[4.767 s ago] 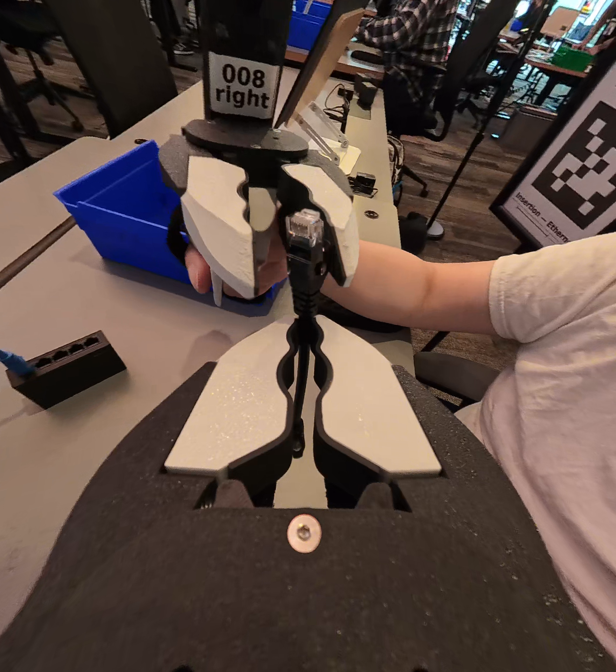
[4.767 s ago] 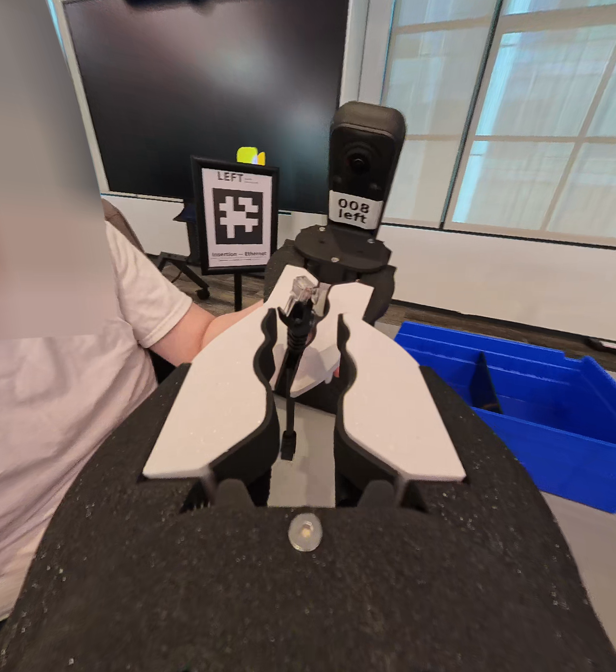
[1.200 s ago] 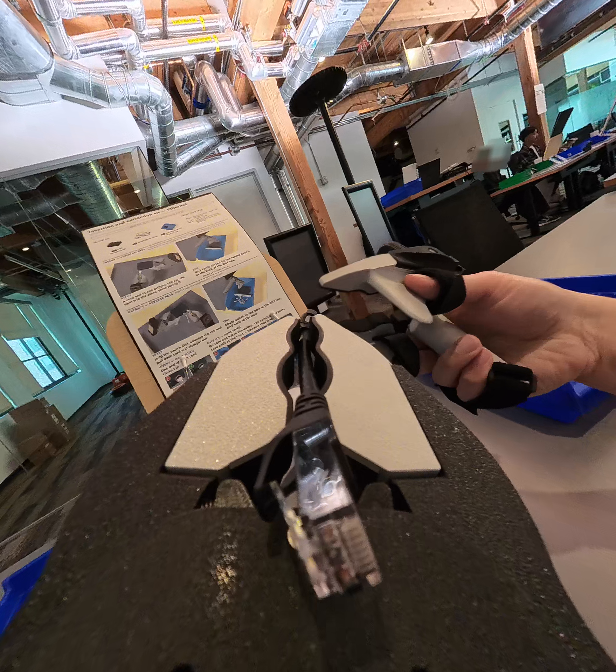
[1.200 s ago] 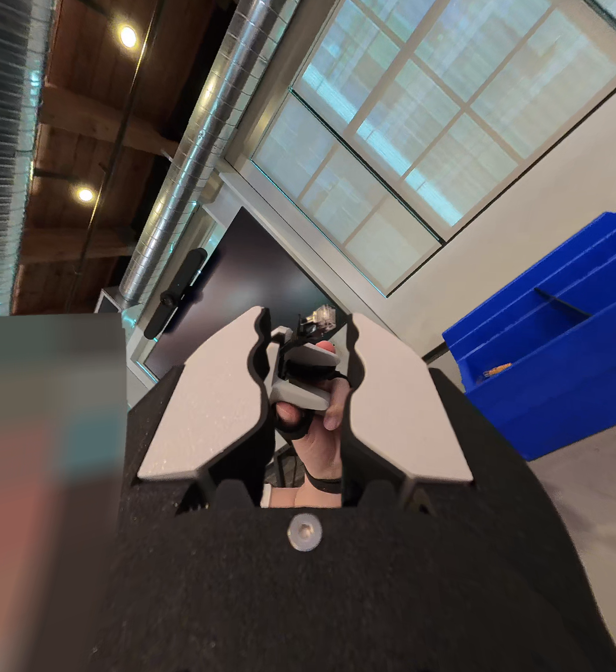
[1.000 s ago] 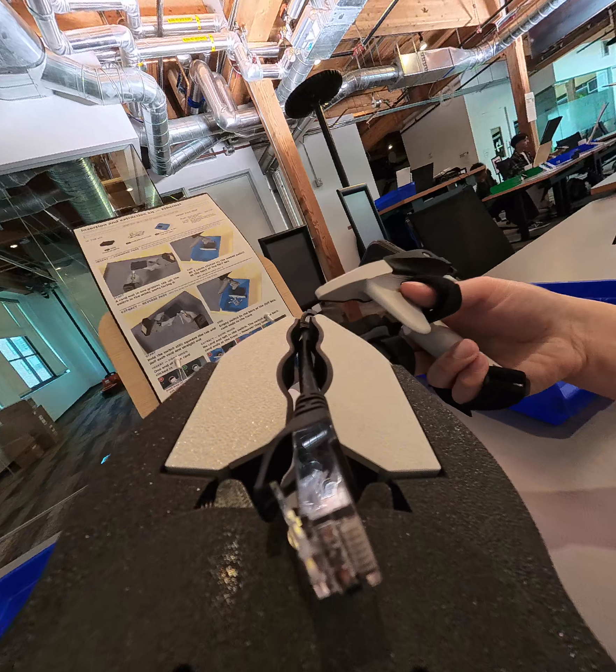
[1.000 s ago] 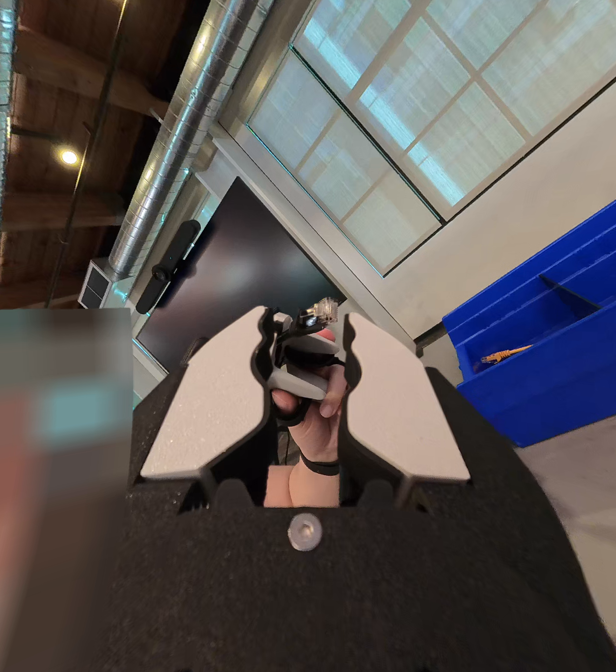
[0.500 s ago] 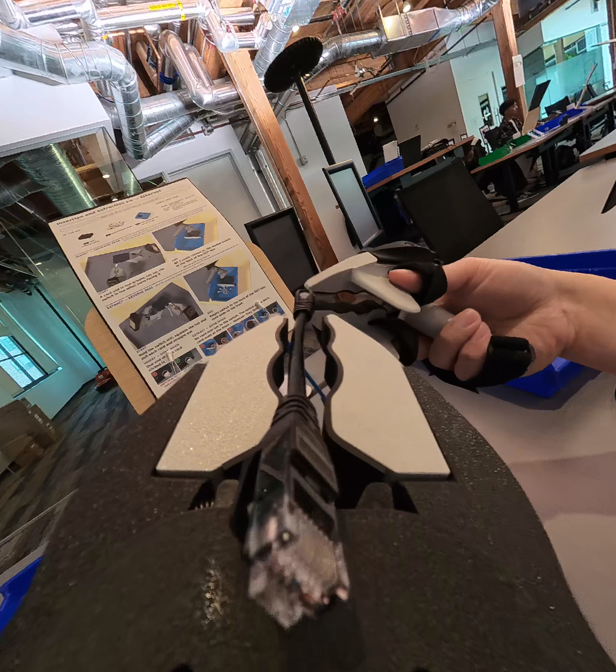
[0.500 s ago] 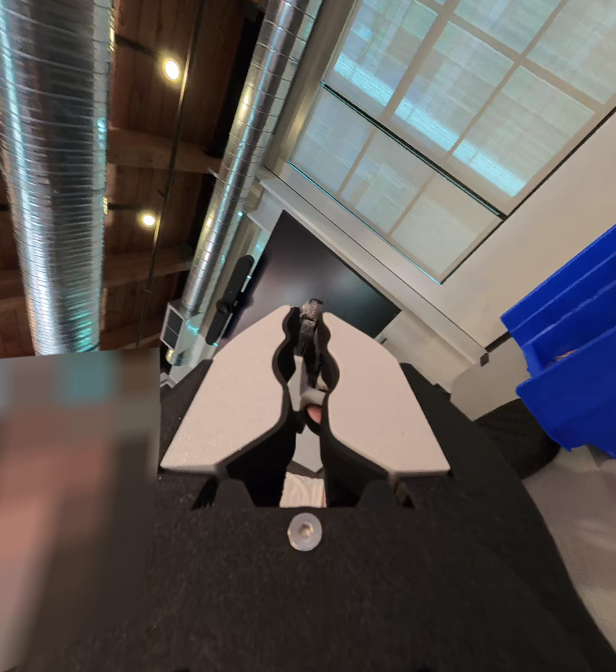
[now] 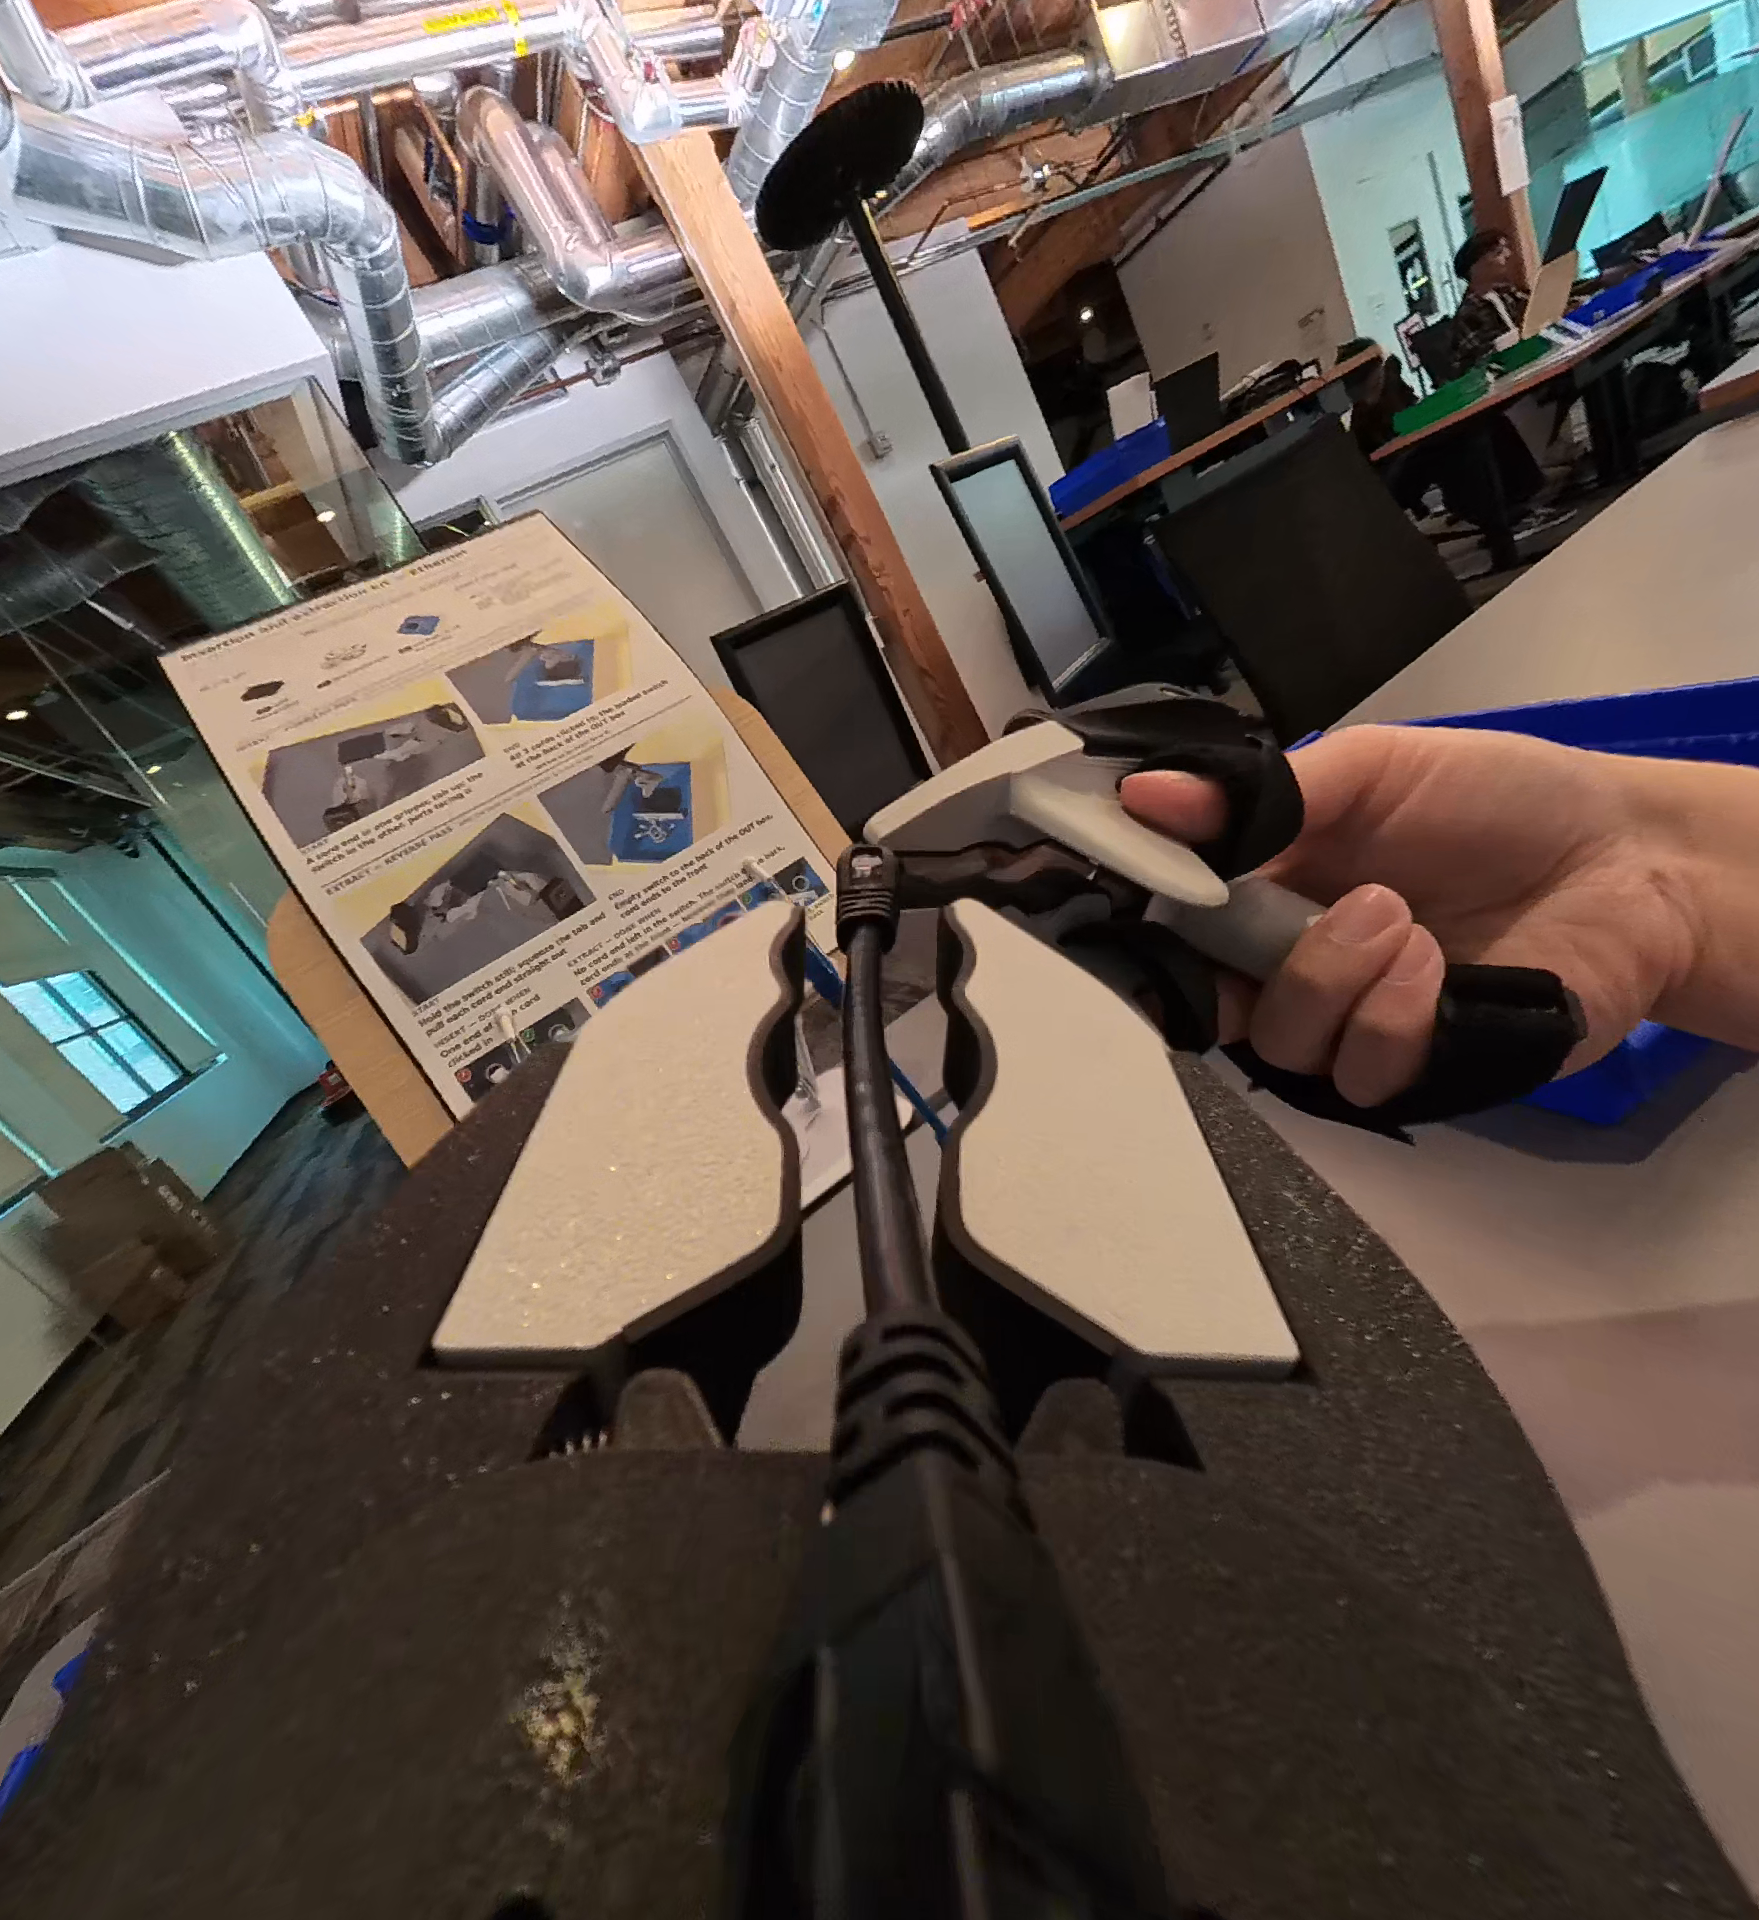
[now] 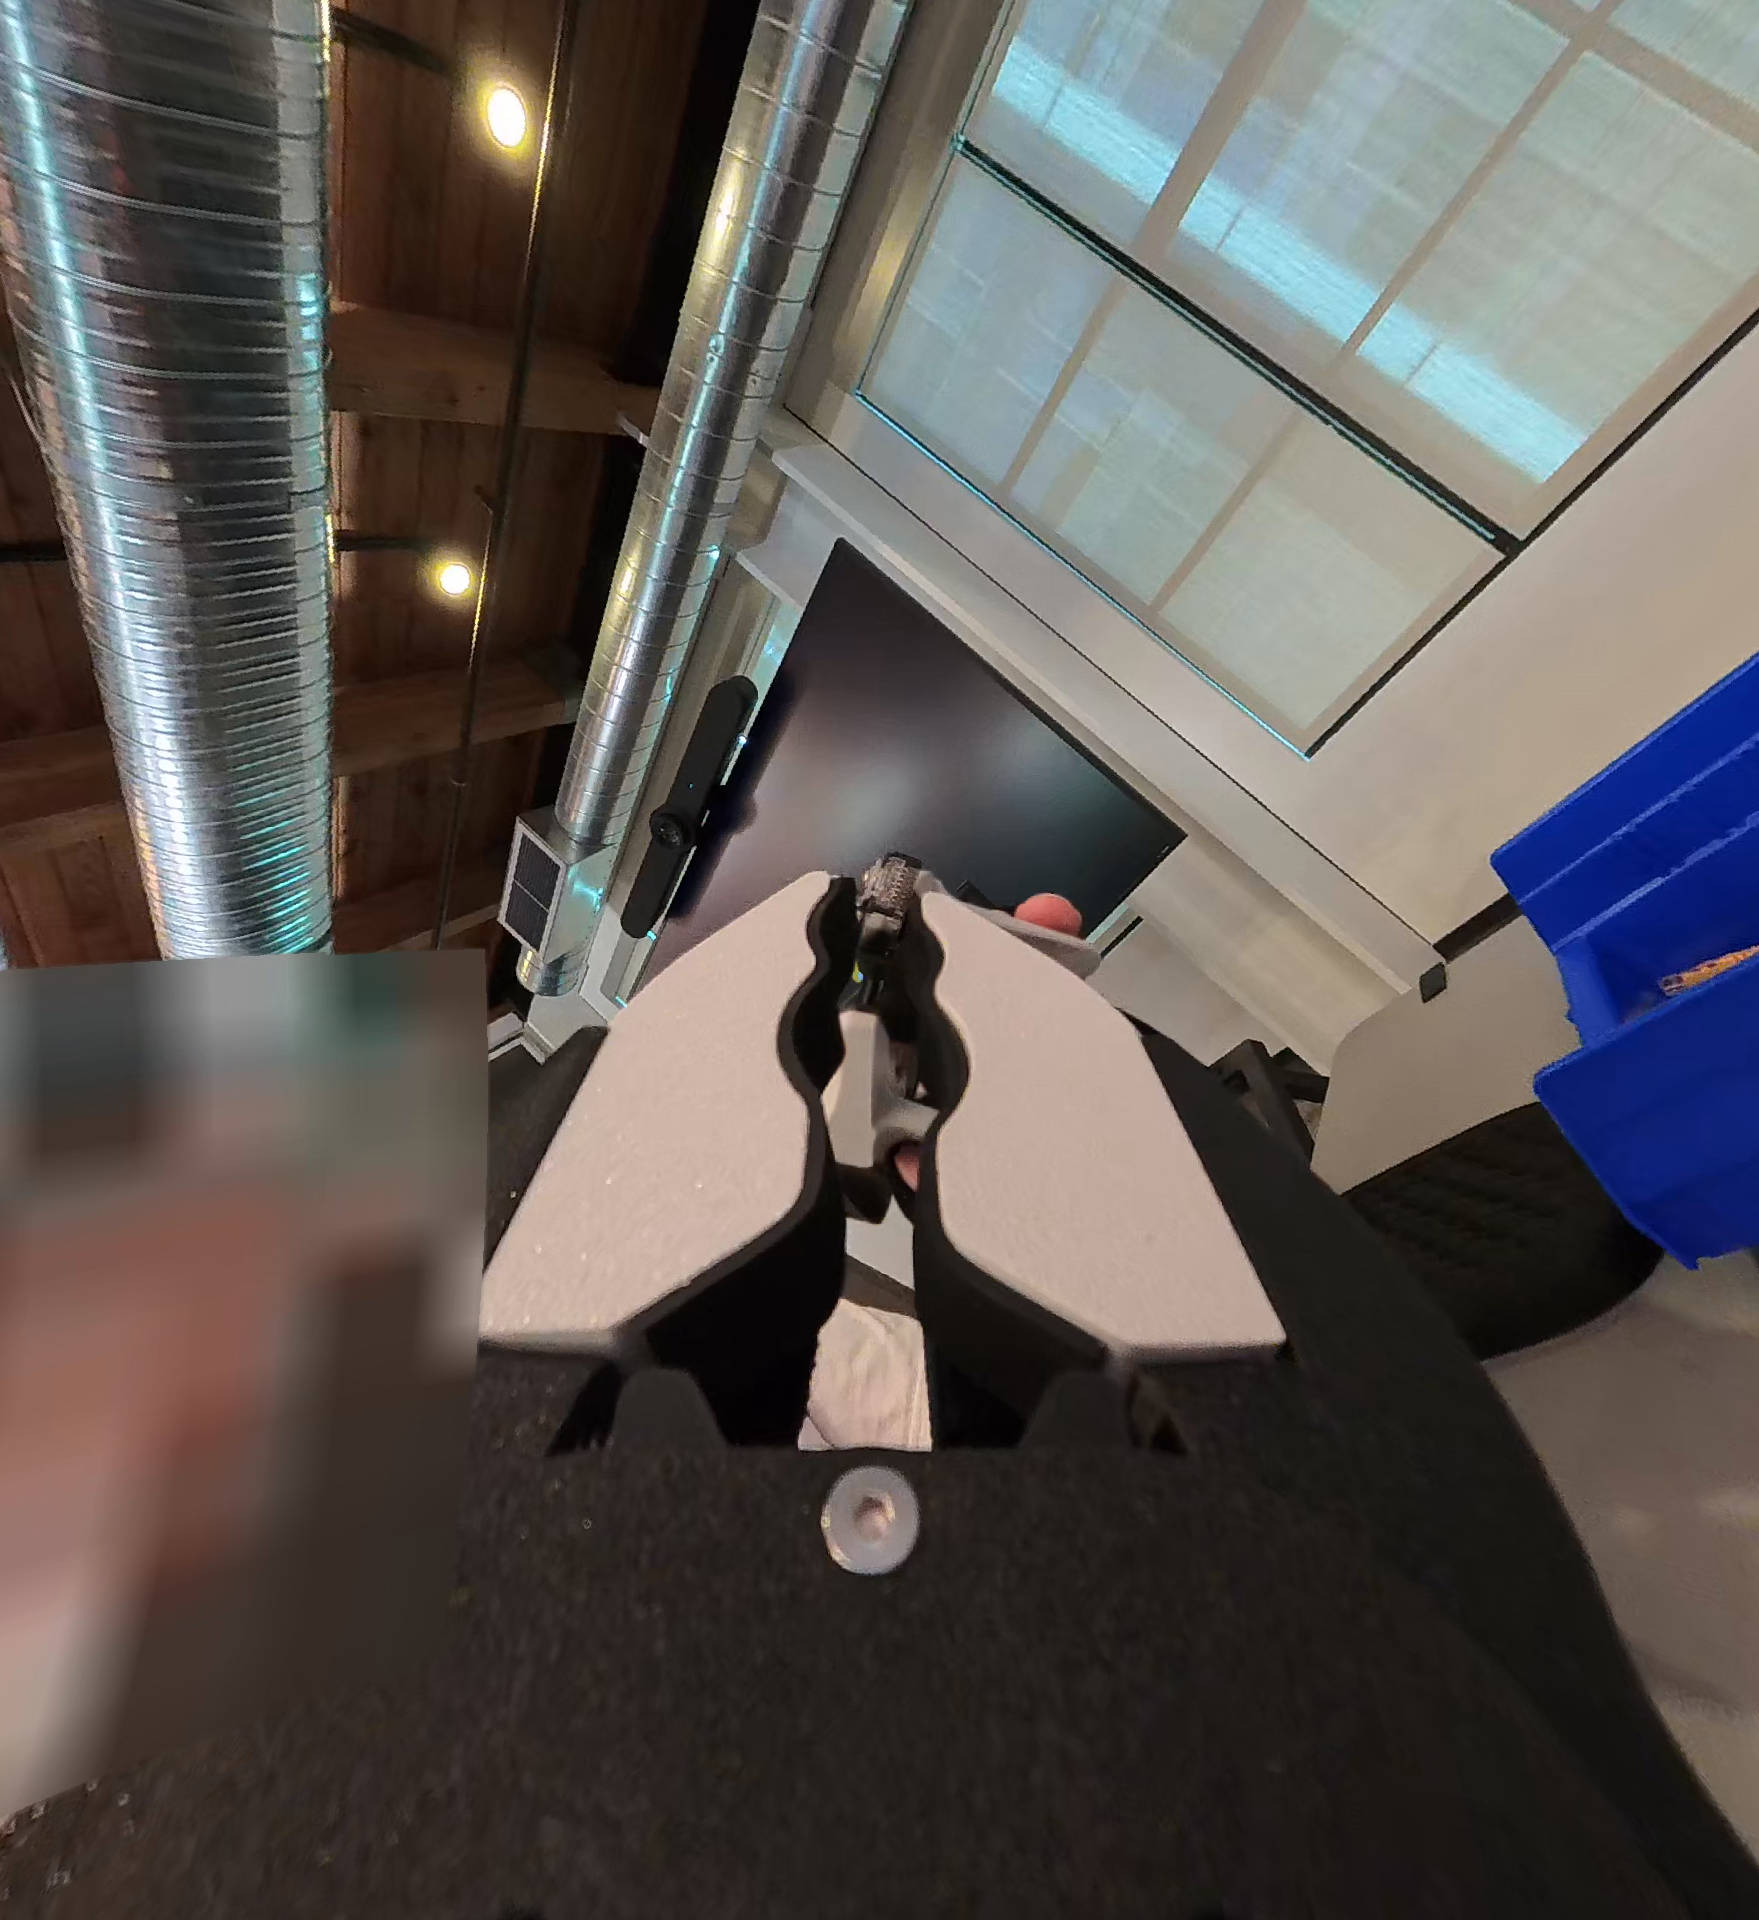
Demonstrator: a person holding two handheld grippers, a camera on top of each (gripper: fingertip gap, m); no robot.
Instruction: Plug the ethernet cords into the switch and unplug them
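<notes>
Far left: printed instruction poster (image 9: pixel 459 821), text and photo panels. Black ethernet cord (image 9: pixel 880 1122), ribbed boot near camera, running between spread left gripper (image 9: pixel 870 925); far plug pinched in right gripper (image 10: pixel 880 909).

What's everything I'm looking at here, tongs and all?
table: one, grey, lower right
bin: one, blue, on the table
ethernet cord: one, black, running from the camera outward
poster: one, white and yellow, propped upright at left
ducts: several, silver, overhead
left tongs: one, white-faced, open around the cord
right tongs: one, white-faced, shut on the cord's far end
hand: one, gripping the right tongs' handle
</notes>
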